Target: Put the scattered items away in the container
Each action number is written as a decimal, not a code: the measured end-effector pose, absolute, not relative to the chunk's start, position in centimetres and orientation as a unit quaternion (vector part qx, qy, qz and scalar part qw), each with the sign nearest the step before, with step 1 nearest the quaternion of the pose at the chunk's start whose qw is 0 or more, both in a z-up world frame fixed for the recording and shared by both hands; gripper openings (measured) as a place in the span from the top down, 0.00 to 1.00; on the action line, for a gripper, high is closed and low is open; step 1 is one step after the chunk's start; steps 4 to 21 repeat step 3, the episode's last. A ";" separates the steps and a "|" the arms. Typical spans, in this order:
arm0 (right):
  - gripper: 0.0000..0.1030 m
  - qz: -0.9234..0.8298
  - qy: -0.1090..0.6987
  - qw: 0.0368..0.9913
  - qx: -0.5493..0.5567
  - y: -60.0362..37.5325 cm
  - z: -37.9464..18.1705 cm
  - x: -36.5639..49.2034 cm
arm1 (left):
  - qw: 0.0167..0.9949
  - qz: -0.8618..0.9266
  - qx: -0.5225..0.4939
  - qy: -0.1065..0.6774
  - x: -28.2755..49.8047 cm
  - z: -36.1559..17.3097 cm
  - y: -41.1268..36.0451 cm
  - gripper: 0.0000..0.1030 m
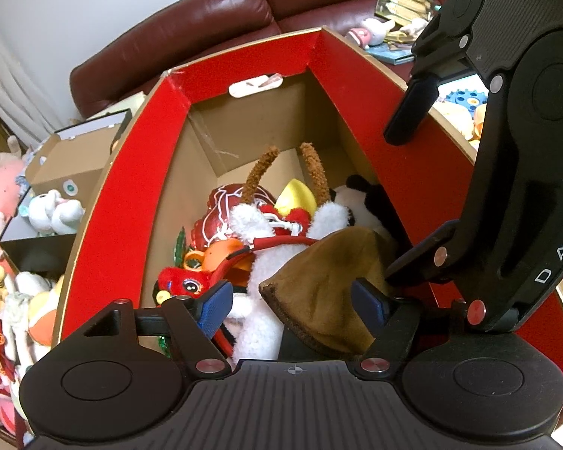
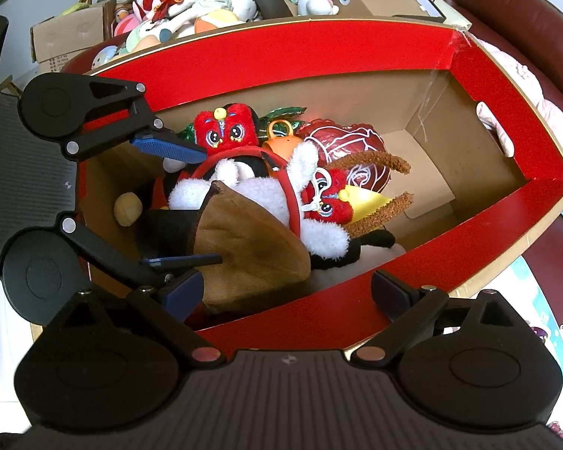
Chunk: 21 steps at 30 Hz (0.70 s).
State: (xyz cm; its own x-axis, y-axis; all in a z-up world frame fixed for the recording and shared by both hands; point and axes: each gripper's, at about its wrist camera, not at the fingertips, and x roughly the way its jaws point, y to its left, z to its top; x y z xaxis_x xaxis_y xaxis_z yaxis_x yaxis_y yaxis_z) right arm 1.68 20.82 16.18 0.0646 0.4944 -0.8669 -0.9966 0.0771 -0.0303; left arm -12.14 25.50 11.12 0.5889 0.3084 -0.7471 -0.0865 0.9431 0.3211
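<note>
A big cardboard box (image 1: 244, 67) (image 2: 281, 63) with red flaps holds several plush toys: red lion heads (image 2: 225, 131), a white fluffy toy (image 1: 251, 221) with brown antlers (image 1: 259, 172), and a dark red ball (image 2: 356, 150). On top lies a brown plush piece (image 1: 319, 288) (image 2: 251, 247). My left gripper (image 1: 292, 307) (image 2: 176, 204) reaches into the box, open, its blue pads astride the brown piece; one pad lies against it, the other stands clear. My right gripper (image 2: 287, 294) (image 1: 407, 187) hangs open over the box's near flap, holding nothing.
A maroon leather sofa (image 1: 206, 18) curves behind the box, with toys and packets (image 1: 379, 30) on its seat. Beside the box stand a smaller carton with a white plush (image 1: 56, 210) and a heap of soft toys (image 2: 191, 3).
</note>
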 end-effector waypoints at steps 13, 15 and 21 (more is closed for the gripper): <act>0.06 0.581 0.359 0.641 -0.349 20.8 16.2 1.6 | 0.883 0.113 0.124 0.438 -12.2 11.1 25.6 0.22; 0.06 0.581 0.359 0.641 -0.349 20.8 16.2 1.6 | 0.883 0.113 0.124 0.438 -12.2 11.1 25.6 0.22; 0.06 0.581 0.359 0.641 -0.349 20.8 16.2 1.6 | 0.883 0.113 0.124 0.438 -12.2 11.1 25.6 0.22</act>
